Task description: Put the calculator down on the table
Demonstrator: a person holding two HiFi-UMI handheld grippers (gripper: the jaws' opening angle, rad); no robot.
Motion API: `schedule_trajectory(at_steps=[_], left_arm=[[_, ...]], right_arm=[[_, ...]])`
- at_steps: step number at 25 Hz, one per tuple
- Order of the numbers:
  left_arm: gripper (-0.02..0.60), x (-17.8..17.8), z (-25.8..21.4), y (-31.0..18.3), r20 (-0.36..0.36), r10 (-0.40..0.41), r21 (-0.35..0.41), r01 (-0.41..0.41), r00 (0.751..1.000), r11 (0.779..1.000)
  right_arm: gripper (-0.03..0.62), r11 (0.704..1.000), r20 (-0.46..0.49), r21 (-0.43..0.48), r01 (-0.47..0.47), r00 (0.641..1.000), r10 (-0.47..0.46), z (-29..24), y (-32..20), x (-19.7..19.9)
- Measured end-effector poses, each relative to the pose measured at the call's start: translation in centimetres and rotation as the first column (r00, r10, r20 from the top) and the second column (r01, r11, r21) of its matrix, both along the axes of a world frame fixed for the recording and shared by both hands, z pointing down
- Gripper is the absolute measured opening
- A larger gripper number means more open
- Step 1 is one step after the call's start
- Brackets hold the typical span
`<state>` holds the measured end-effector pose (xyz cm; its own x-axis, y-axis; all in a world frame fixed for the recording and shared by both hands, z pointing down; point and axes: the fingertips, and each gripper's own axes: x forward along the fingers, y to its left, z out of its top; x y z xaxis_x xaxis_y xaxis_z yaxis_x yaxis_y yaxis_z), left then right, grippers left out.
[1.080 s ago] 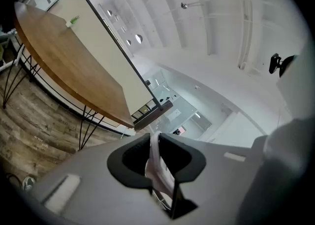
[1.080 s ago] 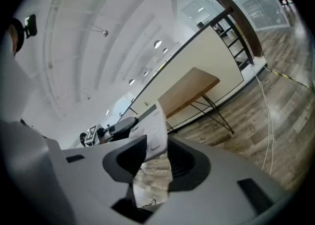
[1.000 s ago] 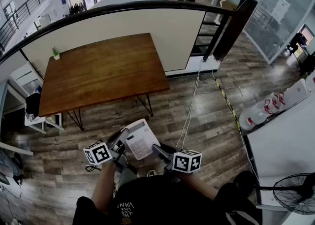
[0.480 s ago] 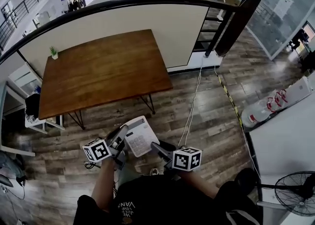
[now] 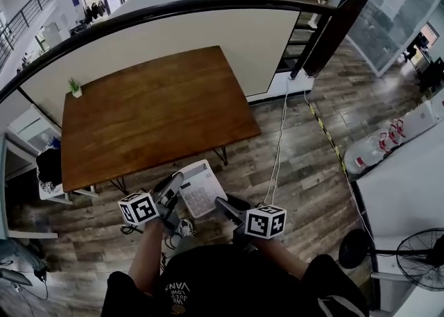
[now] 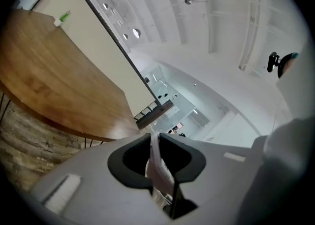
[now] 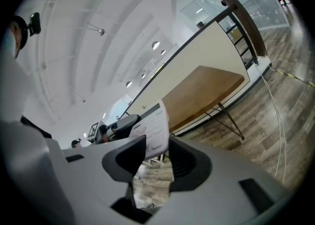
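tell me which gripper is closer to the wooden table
The left gripper, clamped on the calculator, sits just short of the table; the right gripper holds the calculator's other side farther back.

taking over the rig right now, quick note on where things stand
Left gripper: shut on the calculator, at its left edge.
Right gripper: shut on its right edge.
Calculator: held in the air over the floor, just short of the near edge of the table.
Done: calculator gripped on both sides and brought up to the table.
Left: carry it over the table, lower it flat, open both grippers.
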<state>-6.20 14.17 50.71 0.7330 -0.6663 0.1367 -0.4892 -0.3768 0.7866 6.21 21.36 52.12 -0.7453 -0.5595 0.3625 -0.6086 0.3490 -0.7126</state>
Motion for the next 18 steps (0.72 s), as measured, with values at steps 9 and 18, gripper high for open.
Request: schedule_trajectory(at_steps=[9, 18], left_arm=[[0.061, -6.7, -0.1, -4.7, 0.014, 0.088, 0.011, -0.088, 0.996, 0.996], [0.061, -9.3, 1.0, -7.3, 0.009, 0.164, 0.004, -0.164, 0.986, 0.986]], right_arm=[[0.143, 0.995, 0.007, 0.003, -0.096, 0.995, 0.096, 0.2, -3.5, -7.5], [0.143, 0.986, -0.007, -0.014, -0.168, 0.986, 0.167, 1.1, -5.3, -10.8]])
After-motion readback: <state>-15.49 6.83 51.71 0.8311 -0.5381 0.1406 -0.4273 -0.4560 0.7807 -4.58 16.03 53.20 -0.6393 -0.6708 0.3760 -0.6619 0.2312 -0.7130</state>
